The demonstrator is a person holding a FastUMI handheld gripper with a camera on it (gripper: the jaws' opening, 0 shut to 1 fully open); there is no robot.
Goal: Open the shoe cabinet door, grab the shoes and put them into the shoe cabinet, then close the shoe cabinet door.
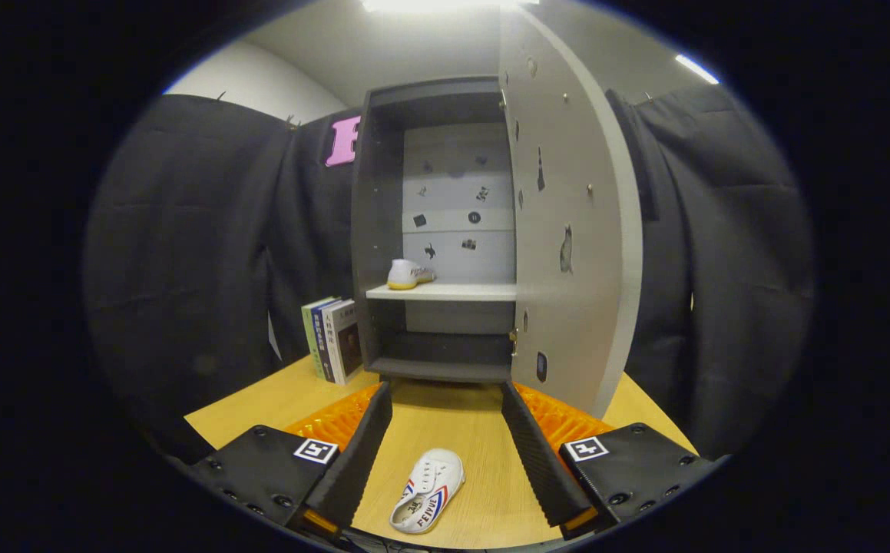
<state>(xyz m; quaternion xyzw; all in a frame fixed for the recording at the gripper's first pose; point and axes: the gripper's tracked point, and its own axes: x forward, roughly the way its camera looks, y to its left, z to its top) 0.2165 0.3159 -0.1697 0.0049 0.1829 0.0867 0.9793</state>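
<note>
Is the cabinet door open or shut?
Open. The door stands swung out, so the shelf with one shoe shows. The gripper is open above the other shoe.

Cabinet point(445, 230) open; shoe point(428, 491) on table.

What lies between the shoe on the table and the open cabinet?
In the gripper view, only bare table lies between the shoe, which sits between the open fingers, and the cabinet.

**Bright overhead light, strong fisheye curvature**

The scene is lit by a glaring ceiling strip light point(445, 4). The tall grey cabinet door point(567, 230) is bowed by distortion. The dark cabinet's lower compartment point(445, 346) is left shadowed. Focus is kept sharp on the pale wooden counter point(445, 430).
</note>
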